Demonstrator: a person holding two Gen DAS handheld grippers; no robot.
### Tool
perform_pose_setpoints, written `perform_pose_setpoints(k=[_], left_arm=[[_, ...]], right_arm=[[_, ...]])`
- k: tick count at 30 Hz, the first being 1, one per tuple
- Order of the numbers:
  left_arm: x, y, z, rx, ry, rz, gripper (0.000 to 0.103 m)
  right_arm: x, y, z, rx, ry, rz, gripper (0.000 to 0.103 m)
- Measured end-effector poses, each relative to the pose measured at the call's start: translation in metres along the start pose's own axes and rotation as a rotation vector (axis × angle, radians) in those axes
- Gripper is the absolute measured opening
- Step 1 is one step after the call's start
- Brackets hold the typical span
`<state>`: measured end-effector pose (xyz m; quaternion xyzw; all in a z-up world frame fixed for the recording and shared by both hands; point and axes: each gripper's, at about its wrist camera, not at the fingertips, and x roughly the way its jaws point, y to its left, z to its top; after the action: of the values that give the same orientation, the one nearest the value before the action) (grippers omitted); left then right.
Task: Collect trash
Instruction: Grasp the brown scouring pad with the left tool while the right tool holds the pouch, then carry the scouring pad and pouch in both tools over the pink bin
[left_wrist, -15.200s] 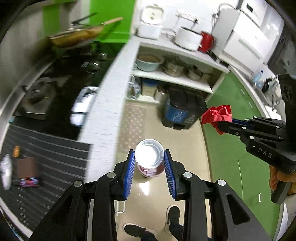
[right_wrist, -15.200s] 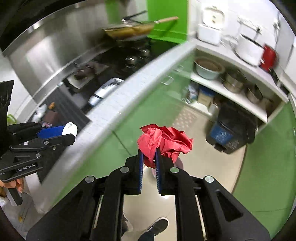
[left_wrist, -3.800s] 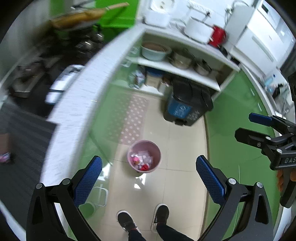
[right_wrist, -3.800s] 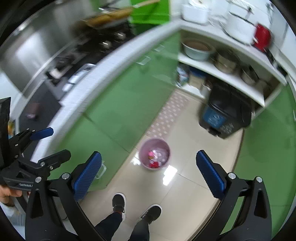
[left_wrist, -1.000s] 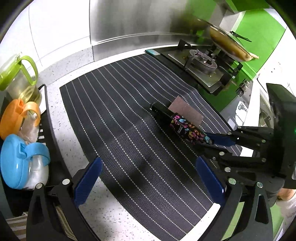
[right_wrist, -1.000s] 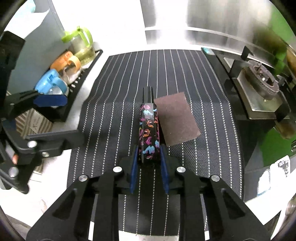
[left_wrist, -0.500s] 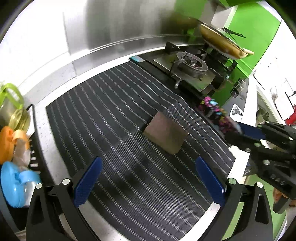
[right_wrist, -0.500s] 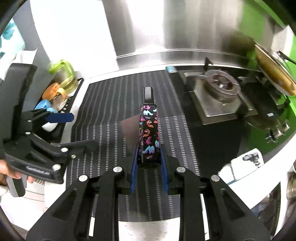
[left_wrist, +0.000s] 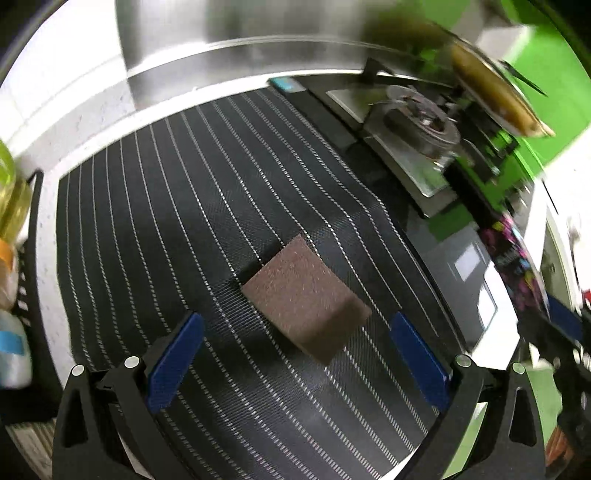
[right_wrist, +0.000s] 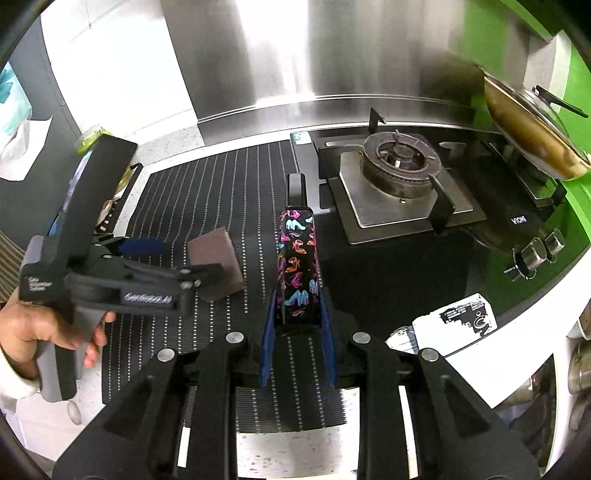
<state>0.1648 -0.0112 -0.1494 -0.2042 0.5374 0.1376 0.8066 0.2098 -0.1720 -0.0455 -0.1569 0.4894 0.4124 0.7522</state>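
Observation:
A brown block (left_wrist: 305, 298) lies on the black striped mat (left_wrist: 184, 221). My left gripper (left_wrist: 295, 352) is open, its blue pads (left_wrist: 173, 356) wide on either side of the block's near end. In the right wrist view the left gripper (right_wrist: 177, 271) reaches toward the brown block (right_wrist: 218, 258). My right gripper (right_wrist: 297, 321) is shut on a black tube with a colourful shoe print (right_wrist: 297, 266), held above the mat. The tube shows blurred in the left wrist view (left_wrist: 517, 258) at the right edge.
A gas stove (right_wrist: 399, 184) sits right of the mat, with a lidded pan (right_wrist: 532, 136) further right. A steel backsplash (right_wrist: 332, 55) runs behind. A rack with jugs (left_wrist: 11, 229) is at the left. A white printed packet (right_wrist: 454, 321) lies near the counter's front edge.
My right gripper has lifted the shoe-print tube off the mat and carried it to the right. My left gripper has moved in closer around the brown block.

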Motion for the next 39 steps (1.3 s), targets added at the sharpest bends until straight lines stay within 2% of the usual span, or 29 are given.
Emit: perform_pose_setpoints(k=[4, 6, 7, 9, 13, 21, 30, 35, 39], left_arm=[[0.014, -0.002, 0.006, -0.062, 0.000, 0.038, 0.097], [0.019, -0.003, 0.006, -0.083, 0.001, 0.058, 0.091], [0.023, -0.003, 0.006, -0.096, 0.004, 0.068, 0.085], [0.027, -0.003, 0.005, -0.110, 0.004, 0.078, 0.083], [0.026, -0.007, 0.006, -0.090, -0.010, 0.086, 0.073], [0.018, -0.007, 0.006, -0.037, -0.017, 0.065, 0.069], [-0.035, -0.005, -0.006, 0.105, -0.058, -0.021, 0.068], [-0.080, -0.018, -0.021, 0.255, -0.081, -0.083, 0.068], [-0.107, -0.036, -0.035, 0.392, -0.100, -0.152, 0.068]], right_arm=[[0.005, -0.008, 0.000, -0.005, 0.001, 0.010, 0.022], [0.008, -0.011, 0.000, -0.008, 0.002, 0.018, 0.022], [0.009, -0.012, 0.000, -0.009, 0.002, 0.022, 0.022], [0.010, -0.014, 0.001, -0.011, 0.000, 0.030, 0.022], [0.012, -0.017, 0.001, -0.011, -0.004, 0.044, 0.022], [0.009, -0.015, 0.002, 0.001, -0.024, 0.055, 0.022], [-0.021, 0.004, -0.006, 0.053, -0.058, 0.018, 0.022], [-0.050, 0.020, -0.020, 0.121, -0.088, -0.040, 0.022], [-0.084, 0.032, -0.048, 0.211, -0.117, -0.132, 0.022]])
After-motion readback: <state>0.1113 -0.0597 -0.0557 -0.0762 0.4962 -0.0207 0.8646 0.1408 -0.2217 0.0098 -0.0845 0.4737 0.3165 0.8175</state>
